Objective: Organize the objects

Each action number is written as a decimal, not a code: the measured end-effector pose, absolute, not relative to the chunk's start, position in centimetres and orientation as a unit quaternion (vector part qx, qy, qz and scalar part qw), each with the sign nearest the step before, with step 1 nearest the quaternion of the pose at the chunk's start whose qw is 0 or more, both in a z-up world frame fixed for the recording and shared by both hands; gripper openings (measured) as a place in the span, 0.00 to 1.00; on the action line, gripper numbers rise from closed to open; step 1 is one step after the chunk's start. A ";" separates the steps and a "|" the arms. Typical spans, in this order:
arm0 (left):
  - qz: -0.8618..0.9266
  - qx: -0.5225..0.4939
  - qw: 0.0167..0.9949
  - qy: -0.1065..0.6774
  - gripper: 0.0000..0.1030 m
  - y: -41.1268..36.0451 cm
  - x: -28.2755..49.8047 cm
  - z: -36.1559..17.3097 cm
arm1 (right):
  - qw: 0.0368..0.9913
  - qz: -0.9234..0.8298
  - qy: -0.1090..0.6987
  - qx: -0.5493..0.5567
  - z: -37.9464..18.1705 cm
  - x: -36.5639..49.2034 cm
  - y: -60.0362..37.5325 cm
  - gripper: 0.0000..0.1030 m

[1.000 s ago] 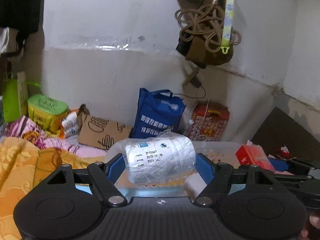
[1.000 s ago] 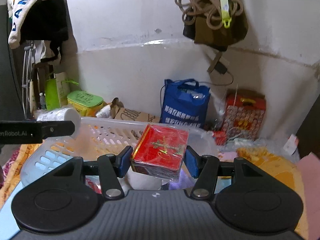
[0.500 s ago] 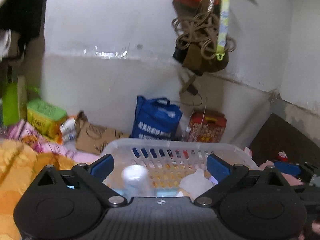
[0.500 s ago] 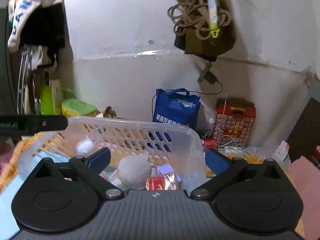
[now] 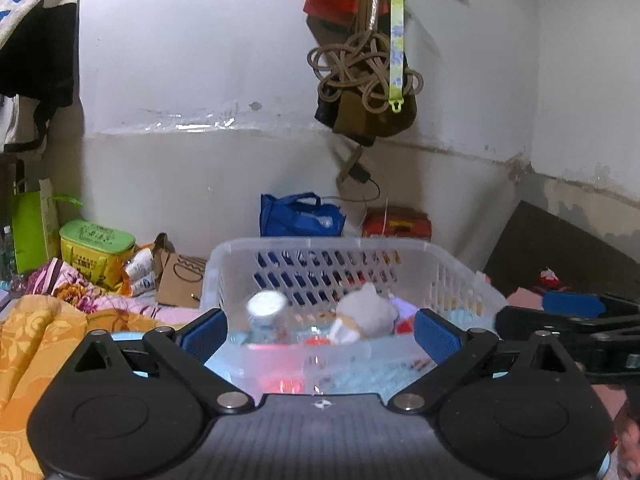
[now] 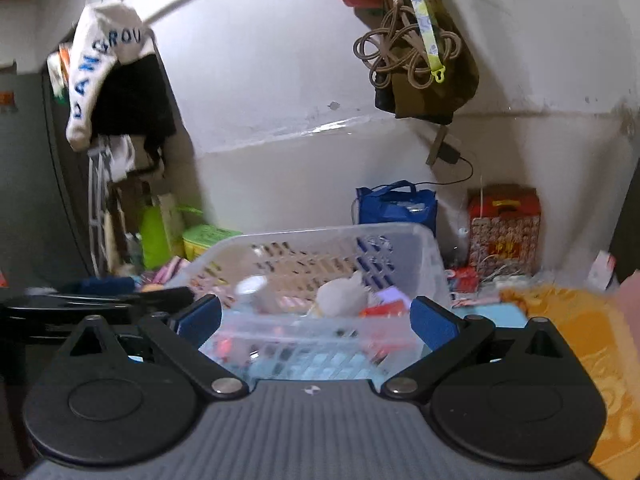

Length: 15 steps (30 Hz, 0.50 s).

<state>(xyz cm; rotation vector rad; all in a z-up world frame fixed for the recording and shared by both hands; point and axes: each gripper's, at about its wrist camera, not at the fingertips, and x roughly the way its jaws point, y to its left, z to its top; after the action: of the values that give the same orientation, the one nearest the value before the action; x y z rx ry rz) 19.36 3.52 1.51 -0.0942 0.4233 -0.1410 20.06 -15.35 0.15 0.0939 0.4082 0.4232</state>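
Observation:
A translucent white plastic basket [image 5: 452, 276] sits on the bed in front of both grippers; it also shows in the right wrist view [image 6: 428, 264]. Inside lie the wrapped white roll [image 5: 266, 307], a white plush toy [image 5: 366, 312] and the red box [image 6: 382, 309]. My left gripper [image 5: 320, 336] is open and empty, just before the basket's near wall. My right gripper [image 6: 316, 320] is open and empty too, at the basket's near side. The right gripper shows at the right edge of the left wrist view [image 5: 572, 320].
Against the wall stand a blue bag [image 5: 300, 216], a red gift box [image 6: 504, 232], a green tin [image 5: 96, 242] and a cardboard piece [image 5: 178, 282]. Orange blanket [image 5: 36, 344] covers the bed. A rope bundle and bag [image 5: 368, 80] hang on the wall.
Both grippers opened and let go: the white roll and the red box dropped into the basket. Both grippers have pulled back from the basket.

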 end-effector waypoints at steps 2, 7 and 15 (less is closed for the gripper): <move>-0.066 -0.042 0.974 0.214 0.98 3.2 19.3 1.2 | 0.954 0.211 0.203 0.060 -0.1 19.5 -15.6 1.00; -0.067 -0.022 0.972 0.222 0.98 2.2 18.2 0.7 | 0.956 0.198 0.209 0.054 0.2 18.7 -15.5 1.00; -0.073 -0.017 0.972 0.222 0.98 1.7 17.3 0.7 | 0.965 0.163 0.207 0.006 0.0 18.0 -14.4 1.00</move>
<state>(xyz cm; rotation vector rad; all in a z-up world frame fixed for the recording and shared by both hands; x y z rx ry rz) 17.27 1.74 0.73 -0.0337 0.4484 -0.1475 17.95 -14.35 -0.01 0.0121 0.4188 0.3290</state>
